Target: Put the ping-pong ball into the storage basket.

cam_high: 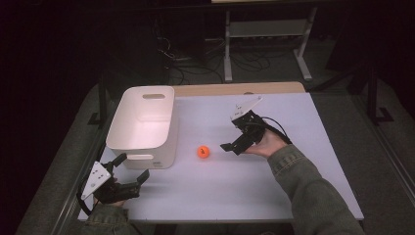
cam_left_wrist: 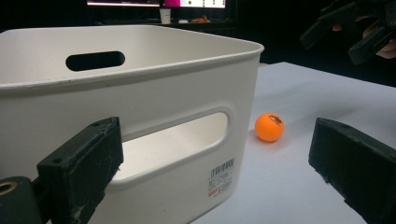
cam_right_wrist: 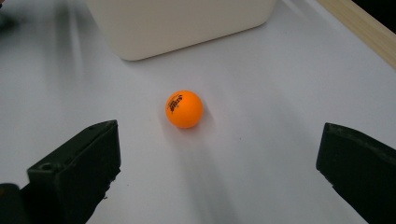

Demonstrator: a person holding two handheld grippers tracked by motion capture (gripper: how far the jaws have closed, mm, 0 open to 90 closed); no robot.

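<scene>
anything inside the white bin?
The white bin looks empty in the high view: bare floor and walls. The strip behind its near wall is hidden. The orange ball lies outside, on the table.

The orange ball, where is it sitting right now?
In the high view the orange ball lies on the white table, just right of the white bin and apart from it, with the open right tool close on its right.
</scene>
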